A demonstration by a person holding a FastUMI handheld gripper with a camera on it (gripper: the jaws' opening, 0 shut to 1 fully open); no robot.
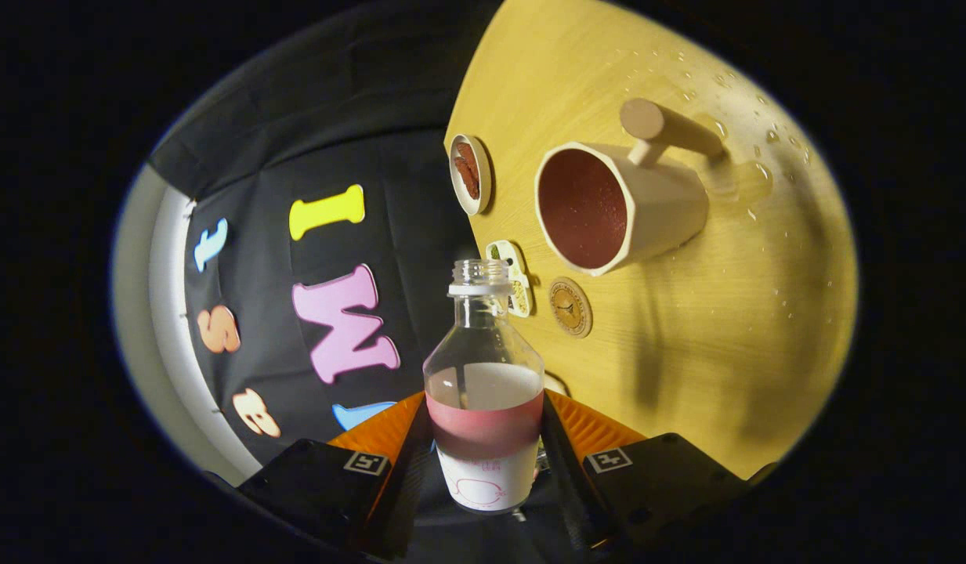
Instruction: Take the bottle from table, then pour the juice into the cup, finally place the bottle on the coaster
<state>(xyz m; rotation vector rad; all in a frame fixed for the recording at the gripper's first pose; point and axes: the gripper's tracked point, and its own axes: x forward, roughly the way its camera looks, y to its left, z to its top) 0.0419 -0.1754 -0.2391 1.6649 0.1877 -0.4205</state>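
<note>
A: The hand-held gripper (486, 439) has its two fingers pressed on either side of the bottle (484, 384), low in the middle of the frame. The cap is off, and the red juice sits as a level band in the lower half of the bottle.

B: And the cup?

A: The cup (620, 205) is in the upper right of the frame, standing on the yellow desk (725, 329) with its mouth turned toward the camera. The whole view is rolled over, so the bottle looks tilted relative to the desk. The bottle's mouth is well apart from the cup's rim.

B: So what worries you?

A: Spilling short. If the tilt goes on before the neck is over the cup, I judge the juice would land on the desk. There are already drops scattered on the desk at the upper right, beyond the cup.

B: Anything else?

A: The grip is low on the label, so the bottle could swivel between the fingers as its weight shifts. And the cup's stubby handle (667, 129) could be knocked in passing.

B: And the coaster?

A: A round coaster (570, 306) lies just below the cup. A small dish (470, 174) and a sticker-like piece (515, 276) lie close by, which leaves little room to set the bottle down.
</note>
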